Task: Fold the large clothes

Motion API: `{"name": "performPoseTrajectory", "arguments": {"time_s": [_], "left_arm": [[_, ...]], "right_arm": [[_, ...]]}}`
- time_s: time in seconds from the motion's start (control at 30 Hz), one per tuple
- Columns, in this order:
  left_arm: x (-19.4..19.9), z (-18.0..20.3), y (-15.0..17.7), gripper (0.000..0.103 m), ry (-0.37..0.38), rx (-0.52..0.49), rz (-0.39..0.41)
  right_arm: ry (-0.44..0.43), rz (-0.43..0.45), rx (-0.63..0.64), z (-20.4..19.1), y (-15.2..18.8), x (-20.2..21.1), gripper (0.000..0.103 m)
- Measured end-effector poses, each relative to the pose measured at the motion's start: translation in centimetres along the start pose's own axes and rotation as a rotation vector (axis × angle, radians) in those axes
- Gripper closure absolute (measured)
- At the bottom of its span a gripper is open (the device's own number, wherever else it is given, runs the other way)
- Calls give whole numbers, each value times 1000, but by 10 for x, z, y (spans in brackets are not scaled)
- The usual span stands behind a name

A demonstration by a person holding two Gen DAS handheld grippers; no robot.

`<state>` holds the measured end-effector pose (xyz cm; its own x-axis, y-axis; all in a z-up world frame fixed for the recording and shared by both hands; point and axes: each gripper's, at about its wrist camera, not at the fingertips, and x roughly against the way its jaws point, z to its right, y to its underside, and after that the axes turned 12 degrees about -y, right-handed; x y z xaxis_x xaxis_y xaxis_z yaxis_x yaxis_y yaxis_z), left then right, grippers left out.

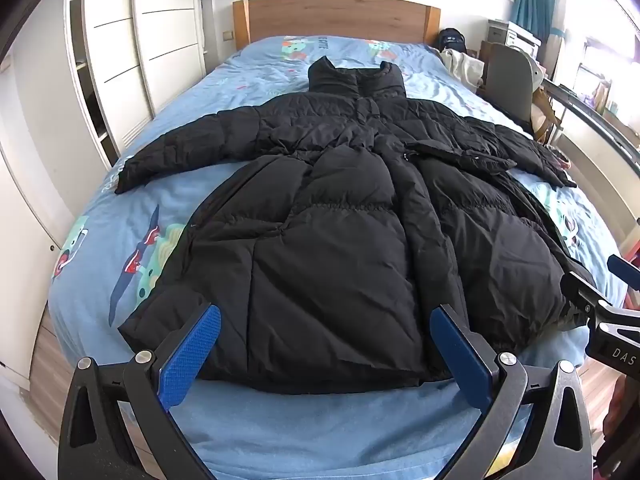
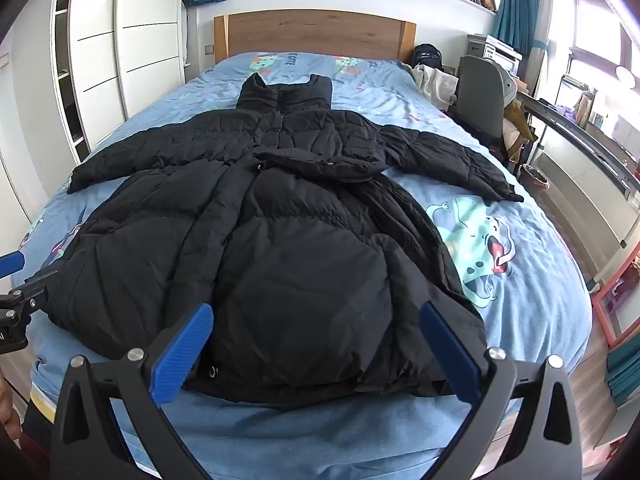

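Across the blue bedsheet (image 1: 132, 216) my black puffer coat (image 1: 340, 216) lies flat with sleeves spread wide, collar toward the wooden headboard (image 1: 336, 16) and hem nearest me. My left gripper (image 1: 325, 344) and right gripper (image 2: 316, 340) both hang just above that hem with jaws wide apart, clamped on nothing. I judge the coat bulky, soft and slick-shelled, so I'd pinch deep into the padded hem corners or sleeve cuffs rather than the smooth middle.

The black coat (image 1: 340, 208) is puffy quilted cloth with a faint sheen, lying on a soft matt printed cotton sheet (image 2: 532, 264) before a smooth wooden headboard (image 1: 336, 18), while the gripper pads (image 1: 192, 356) are rough-textured blue plastic on matt black arms
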<state>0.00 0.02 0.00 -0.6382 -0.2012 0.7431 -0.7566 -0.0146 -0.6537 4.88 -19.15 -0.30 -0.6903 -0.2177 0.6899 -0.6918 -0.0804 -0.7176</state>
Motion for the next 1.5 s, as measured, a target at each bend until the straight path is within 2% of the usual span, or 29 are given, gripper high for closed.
{"name": "performPoseTrajectory", "arguments": {"time_s": [0.93,1.5], "left_arm": [[4,4,1,0,12,-18,0],[6,3,-2,0,-10,-17,6]], "right_arm": [[4,6,13,-4,0,3,0],[1,13,22,-11,-2,6,0]]}}
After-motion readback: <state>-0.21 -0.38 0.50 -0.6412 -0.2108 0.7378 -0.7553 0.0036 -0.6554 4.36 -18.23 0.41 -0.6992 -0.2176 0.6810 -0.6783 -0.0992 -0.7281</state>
